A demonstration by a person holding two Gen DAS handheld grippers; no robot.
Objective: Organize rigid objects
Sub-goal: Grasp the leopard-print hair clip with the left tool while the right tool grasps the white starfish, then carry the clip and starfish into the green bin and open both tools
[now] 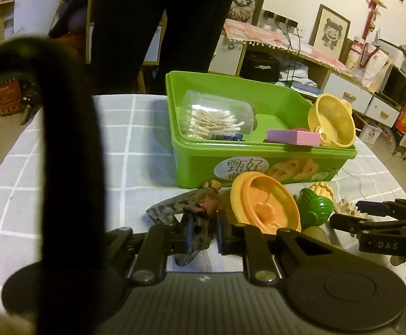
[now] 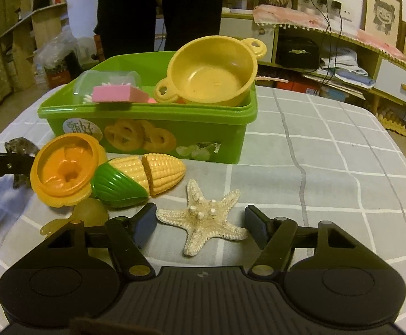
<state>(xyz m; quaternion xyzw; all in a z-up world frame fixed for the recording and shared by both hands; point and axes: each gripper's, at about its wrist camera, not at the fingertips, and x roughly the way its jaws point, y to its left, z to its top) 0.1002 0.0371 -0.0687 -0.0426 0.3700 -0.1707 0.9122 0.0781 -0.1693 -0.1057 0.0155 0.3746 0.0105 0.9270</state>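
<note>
A round table under a grey cloth with a white grid [image 2: 328,145] carries everything, and a person in dark trousers [image 1: 158,28] stands at its far edge. On the cloth sits a green rectangular plastic bin printed with biscuits [image 2: 175,136], holding a clear cylindrical tub of cotton swabs [image 1: 217,117] lying on its side, a pink rectangular block [image 2: 113,93] propped over the near rim, and a yellow plastic toy pot with two loop handles [image 2: 211,75] tilted against the bin's right end. Just in front of the bin lie a yellow toy pot lid with an orange inside [image 2: 66,173], turned upside down, and a plastic toy corn cob with a green husk [image 2: 139,180], touching the lid. Near the corn a pale dried starfish [image 2: 203,223] lies flat between the fingers of the right gripper [image 2: 200,226], whose jaws stand apart on either side of it, pads clear of its arms. The left gripper [image 1: 204,233] is clamped on a mottled grey-and-brown hair claw clip [image 1: 186,209], which rests left of the lid. A small translucent amber piece [image 2: 90,212] lies beside the corn; what it is I cannot tell.
</note>
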